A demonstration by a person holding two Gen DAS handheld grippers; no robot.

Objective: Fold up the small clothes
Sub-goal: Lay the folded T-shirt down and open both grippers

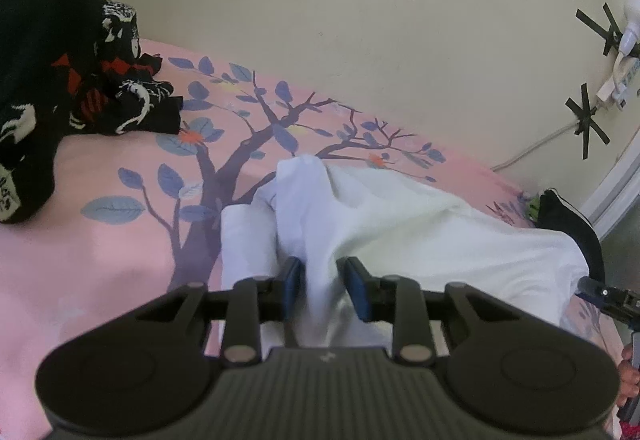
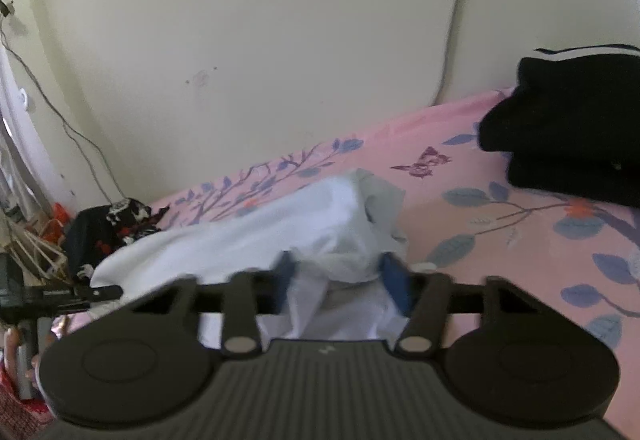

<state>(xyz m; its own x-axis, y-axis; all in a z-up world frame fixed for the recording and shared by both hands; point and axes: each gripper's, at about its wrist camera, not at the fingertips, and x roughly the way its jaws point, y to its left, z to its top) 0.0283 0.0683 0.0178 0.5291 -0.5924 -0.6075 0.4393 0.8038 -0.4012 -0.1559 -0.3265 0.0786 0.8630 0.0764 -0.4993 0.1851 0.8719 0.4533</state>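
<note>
A white garment (image 1: 392,224) lies bunched on the pink bed sheet (image 1: 100,260). My left gripper (image 1: 322,286) holds a fold of it between its blue pads, which stand a narrow gap apart with cloth running through. In the right wrist view the same white garment (image 2: 280,228) stretches left, and my right gripper (image 2: 342,280) has its blue pads wider apart around a bunched end of the cloth. The right gripper's tip shows at the right edge of the left wrist view (image 1: 608,296).
A black patterned pile of clothes (image 1: 68,80) sits at the bed's far left, seen also in the right wrist view (image 2: 116,228). A folded black stack (image 2: 572,136) lies at the right. The cream wall (image 1: 320,20) with taped cables borders the bed.
</note>
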